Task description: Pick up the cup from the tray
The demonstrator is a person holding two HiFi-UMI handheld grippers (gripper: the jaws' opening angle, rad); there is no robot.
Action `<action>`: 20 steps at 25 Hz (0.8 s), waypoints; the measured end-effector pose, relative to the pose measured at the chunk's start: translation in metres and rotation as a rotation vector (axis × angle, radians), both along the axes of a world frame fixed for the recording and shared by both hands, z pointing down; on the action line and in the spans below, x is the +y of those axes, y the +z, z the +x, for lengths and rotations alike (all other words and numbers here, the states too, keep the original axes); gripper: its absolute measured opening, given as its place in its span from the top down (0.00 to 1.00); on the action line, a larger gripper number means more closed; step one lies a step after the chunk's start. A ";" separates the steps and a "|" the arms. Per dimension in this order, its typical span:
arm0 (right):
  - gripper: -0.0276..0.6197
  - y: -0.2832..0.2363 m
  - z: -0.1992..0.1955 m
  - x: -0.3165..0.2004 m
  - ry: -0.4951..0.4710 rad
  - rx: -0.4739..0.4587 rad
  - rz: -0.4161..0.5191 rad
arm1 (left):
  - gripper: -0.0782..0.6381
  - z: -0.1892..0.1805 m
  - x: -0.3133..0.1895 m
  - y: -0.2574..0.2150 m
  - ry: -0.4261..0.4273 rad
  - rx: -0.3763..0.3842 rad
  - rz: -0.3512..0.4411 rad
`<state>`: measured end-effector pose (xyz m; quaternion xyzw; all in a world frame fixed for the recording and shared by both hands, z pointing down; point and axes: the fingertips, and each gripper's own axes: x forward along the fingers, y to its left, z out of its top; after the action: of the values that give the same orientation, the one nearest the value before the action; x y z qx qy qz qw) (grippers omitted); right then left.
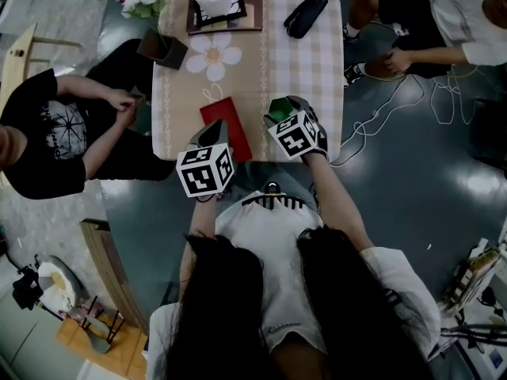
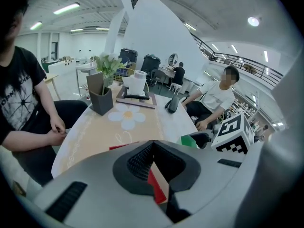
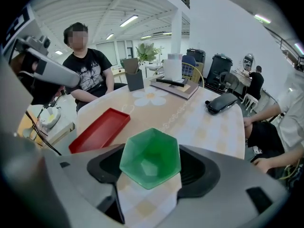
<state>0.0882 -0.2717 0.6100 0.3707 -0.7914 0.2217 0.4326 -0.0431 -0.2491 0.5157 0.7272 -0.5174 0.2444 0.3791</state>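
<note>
A green hexagonal cup [image 1: 279, 108] sits between the jaws of my right gripper [image 1: 287, 115], and the pads press on its sides. In the right gripper view the cup [image 3: 151, 158] fills the gap between the jaws, over the checked tablecloth, to the right of the red tray [image 3: 100, 129]. The red tray [image 1: 231, 127] lies near the table's front edge. My left gripper [image 1: 215, 137] is at the tray's near end. In the left gripper view its jaws stand closed on a thin red edge of the tray [image 2: 156, 184].
Farther along the table [image 1: 317, 70] lie a white flower-shaped mat [image 1: 212, 56], a grey planter with flowers [image 1: 162, 46], a brown tray with a white object [image 1: 226, 10] and a black case [image 1: 305, 14]. People sit at the left [image 1: 47, 125] and far right [image 1: 428, 14].
</note>
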 end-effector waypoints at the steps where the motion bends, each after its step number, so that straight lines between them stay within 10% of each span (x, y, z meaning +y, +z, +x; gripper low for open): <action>1: 0.45 0.000 0.000 -0.001 0.006 -0.006 -0.005 | 0.88 0.001 0.000 0.001 0.005 0.000 -0.001; 20: 0.38 -0.117 0.006 -0.014 0.138 -0.379 0.202 | 0.88 0.016 -0.009 -0.027 0.050 0.031 0.089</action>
<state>0.0939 -0.2859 0.4934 0.4172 -0.8494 0.2361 0.2209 -0.0273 -0.2578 0.4882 0.7596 -0.5036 0.2191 0.3483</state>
